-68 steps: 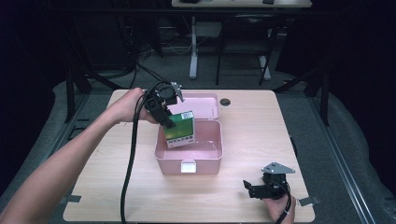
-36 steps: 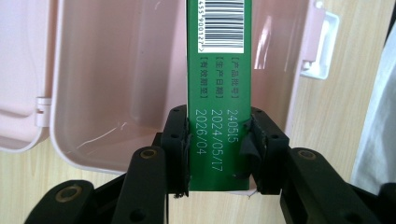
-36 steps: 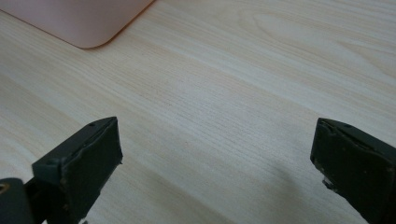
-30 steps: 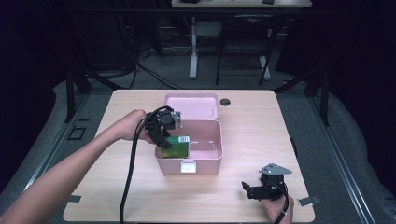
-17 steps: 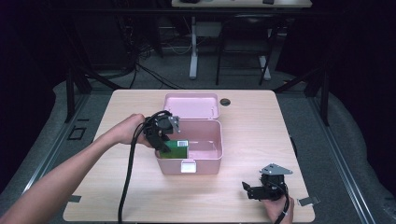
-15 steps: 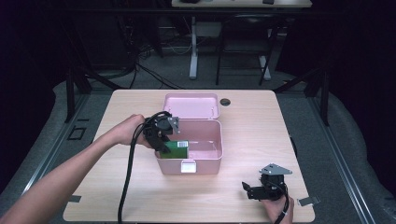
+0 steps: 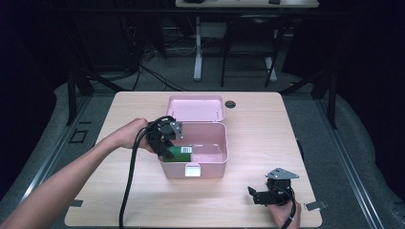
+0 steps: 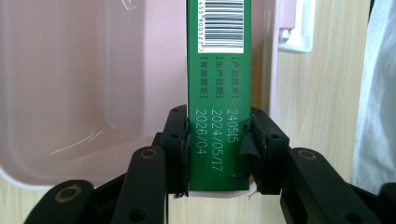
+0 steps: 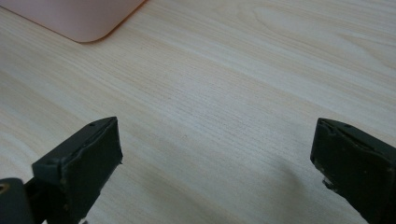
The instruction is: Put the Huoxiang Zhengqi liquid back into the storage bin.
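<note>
green carton (image 7: 177, 152) lowered into pink box (image 7: 217, 164)

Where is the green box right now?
In the high view the green box lies low inside the pink bin, at its left end. The left gripper is clamped on its narrow sides, near the front wall's white latch.

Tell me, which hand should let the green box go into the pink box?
Left, probably. The left gripper already clamps the green box low inside the pink box. The right gripper sits open on the table, far from it.
</note>
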Motion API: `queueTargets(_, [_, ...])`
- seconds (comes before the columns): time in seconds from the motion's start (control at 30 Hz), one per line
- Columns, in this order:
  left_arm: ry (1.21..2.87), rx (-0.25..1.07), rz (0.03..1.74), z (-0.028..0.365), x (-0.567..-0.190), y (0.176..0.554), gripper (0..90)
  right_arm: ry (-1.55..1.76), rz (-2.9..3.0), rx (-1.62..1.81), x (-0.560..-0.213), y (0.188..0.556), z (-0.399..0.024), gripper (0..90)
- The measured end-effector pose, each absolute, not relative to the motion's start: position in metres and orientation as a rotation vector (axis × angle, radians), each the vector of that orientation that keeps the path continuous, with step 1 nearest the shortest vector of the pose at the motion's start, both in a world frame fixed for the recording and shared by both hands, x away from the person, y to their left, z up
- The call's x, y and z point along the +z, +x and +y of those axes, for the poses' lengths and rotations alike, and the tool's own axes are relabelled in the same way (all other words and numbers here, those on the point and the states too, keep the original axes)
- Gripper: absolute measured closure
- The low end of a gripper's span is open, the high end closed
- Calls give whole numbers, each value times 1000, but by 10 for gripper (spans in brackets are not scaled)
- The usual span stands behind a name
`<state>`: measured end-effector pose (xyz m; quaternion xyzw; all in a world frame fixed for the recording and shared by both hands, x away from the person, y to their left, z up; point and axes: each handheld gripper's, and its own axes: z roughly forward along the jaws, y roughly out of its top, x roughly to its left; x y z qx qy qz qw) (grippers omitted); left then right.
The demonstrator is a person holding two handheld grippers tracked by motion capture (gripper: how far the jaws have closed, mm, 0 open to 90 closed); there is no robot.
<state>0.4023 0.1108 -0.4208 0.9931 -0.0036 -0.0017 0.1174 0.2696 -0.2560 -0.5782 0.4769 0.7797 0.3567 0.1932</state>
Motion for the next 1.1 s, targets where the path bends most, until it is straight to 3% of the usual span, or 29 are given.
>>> queueTargets(0.67, [2890,-36,67,115,-425,405,607,1339,2197,1001,-580,271,-253,13])
queueTargets(0.87, [2882,-55,135,113,-424,410,479,1353,2193,1007,-578,271,-252,13])
queueTargets(1.1, [2866,-75,162,112,-420,410,389,1324,2198,1001,-573,273,-253,13])
